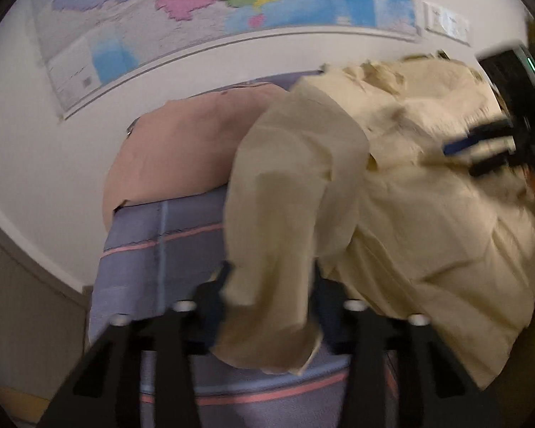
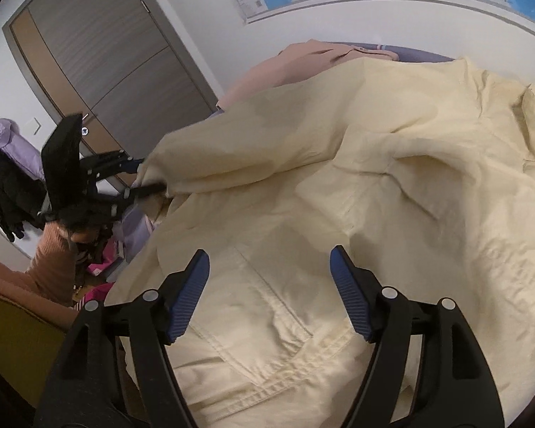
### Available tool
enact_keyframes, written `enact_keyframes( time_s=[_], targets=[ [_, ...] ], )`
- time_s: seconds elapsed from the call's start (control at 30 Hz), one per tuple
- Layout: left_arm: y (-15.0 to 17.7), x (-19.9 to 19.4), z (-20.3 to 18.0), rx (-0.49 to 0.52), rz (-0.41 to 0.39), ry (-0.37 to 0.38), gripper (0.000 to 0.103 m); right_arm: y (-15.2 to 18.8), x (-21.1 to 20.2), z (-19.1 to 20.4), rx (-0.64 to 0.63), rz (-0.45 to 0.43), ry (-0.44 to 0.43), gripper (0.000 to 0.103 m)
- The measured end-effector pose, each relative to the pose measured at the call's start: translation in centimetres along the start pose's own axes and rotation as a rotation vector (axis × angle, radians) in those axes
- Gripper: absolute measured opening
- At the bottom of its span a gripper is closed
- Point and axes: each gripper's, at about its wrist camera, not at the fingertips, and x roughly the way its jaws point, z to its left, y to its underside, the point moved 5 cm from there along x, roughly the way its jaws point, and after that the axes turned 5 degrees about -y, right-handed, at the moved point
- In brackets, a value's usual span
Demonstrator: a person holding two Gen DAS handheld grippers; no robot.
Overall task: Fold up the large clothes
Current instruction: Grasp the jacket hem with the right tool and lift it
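- Cream jacket (image 2: 374, 185) lies spread over the checked bed cover (image 1: 160, 246), wrinkled and barely folded; a pink garment (image 1: 182, 149) waits behind it.
- Sleeve (image 1: 281, 235) is pinched in the left gripper (image 1: 271, 285).
- Right gripper (image 2: 269, 285) hovers spread, empty; only its view shows the hem pocket (image 2: 267, 306).

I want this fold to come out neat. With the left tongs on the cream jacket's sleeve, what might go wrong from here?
1. The left tongs pinch only the sleeve's end; it may slip out mid-fold.
2. The right tongs hang open over the cream jacket, pinning nothing, so the body may drag along.
3. The pink garment lies partly under the jacket and may get caught in the fold.
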Motion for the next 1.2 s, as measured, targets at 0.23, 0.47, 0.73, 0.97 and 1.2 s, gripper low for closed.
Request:
enact_keyframes(
  time_s=[0.23,0.47,0.73,0.97,1.2],
  targets=[
    [-8.5,-4.7,1.9,-0.049,-0.083,0.114,0.018,0.3,-2.9,0.9,0.026,-0.078,-0.057,0.07],
    [-14.8,-6.2,-2.0,0.006,-0.081,0.224,0.018,-0.5,-5.1,2.5,0.019,-0.164,-0.166,0.071],
    [-15.0,-2.2,-6.0,0.034,0.005,0.278,0.022,-2.8,1.5,9.3,-0.103,-0.146,-0.335,0.072],
    [-15.1,-2.4,-6.1,0.004,0.015,0.281,0.054,-3.7,3.9,11.2,-0.007,-0.122,-0.528,0.005],
    [-15.3,-8.5,-2.8,-0.081,-0.256,0.413,0.08,-2.5,-11.6,4.2,0.2,-0.414,-0.694,0.008]
  ],
)
